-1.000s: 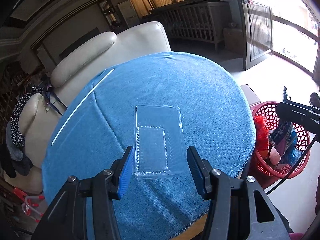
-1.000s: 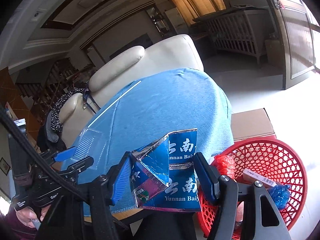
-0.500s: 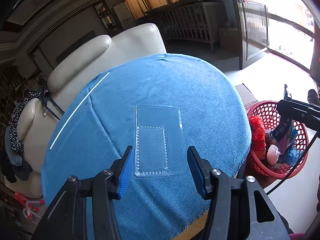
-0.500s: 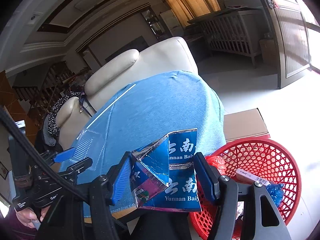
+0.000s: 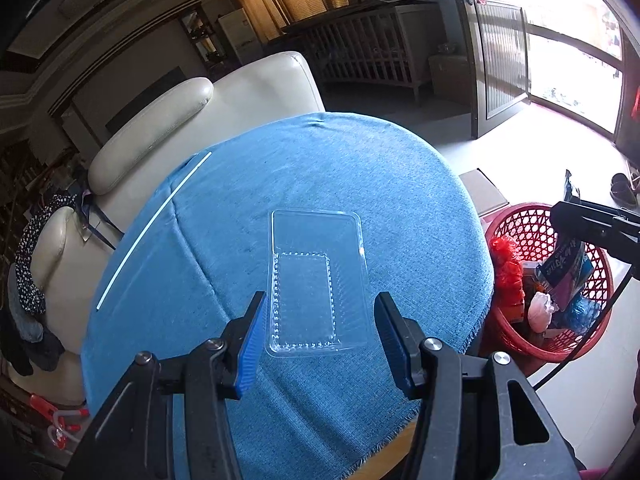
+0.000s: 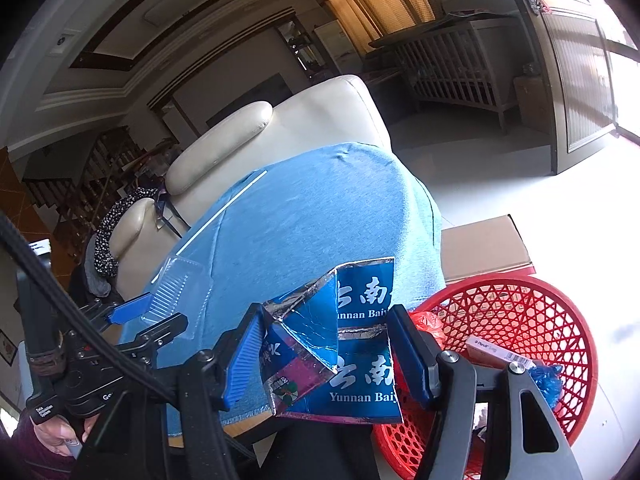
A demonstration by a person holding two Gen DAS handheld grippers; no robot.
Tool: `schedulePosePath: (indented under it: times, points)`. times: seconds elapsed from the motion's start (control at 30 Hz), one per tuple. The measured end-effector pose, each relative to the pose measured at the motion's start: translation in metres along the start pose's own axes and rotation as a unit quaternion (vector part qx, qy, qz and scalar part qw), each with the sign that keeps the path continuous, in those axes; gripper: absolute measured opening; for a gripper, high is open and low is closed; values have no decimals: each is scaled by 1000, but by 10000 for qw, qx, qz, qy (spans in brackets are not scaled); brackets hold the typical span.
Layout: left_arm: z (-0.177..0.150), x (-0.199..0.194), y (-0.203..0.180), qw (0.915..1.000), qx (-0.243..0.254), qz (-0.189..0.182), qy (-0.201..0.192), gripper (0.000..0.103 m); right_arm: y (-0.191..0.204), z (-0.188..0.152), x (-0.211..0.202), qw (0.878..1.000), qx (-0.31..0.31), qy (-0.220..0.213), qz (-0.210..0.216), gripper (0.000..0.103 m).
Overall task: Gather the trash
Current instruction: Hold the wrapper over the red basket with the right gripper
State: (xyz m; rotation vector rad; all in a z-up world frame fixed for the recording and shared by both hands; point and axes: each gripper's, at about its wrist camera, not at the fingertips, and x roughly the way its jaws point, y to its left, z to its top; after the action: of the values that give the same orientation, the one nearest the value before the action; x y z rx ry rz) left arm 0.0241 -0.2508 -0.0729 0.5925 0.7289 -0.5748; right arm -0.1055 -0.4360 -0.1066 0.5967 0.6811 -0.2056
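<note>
The left gripper (image 5: pixel 320 332) is spread wide, one finger either side of a clear tray (image 5: pixel 316 280) lying flat on the blue cloth (image 5: pixel 360 168), not gripping it. The right gripper (image 6: pixel 326 354) is clamped on a crumpled blue carton (image 6: pixel 344 344), held at the cloth's edge beside a red basket (image 6: pixel 516 320) with trash in it on the floor.

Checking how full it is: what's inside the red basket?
In the red basket lie a red crumpled bag, a white wad, blue plastic and a small barcoded box. The right gripper and its blue carton hide the rest.
</note>
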Motion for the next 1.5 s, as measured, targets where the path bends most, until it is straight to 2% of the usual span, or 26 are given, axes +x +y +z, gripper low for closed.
schedulePosePath:
  times: [0.93, 1.5]
  points:
    - [12, -1, -15, 9997, 205, -71, -108, 56, -11, -3, -24, 9996, 171, -166, -162, 66]
    - [20, -4, -32, 9990, 366, -149, -200, 56, -33, 1, -41, 9982, 357, -298, -381, 66]
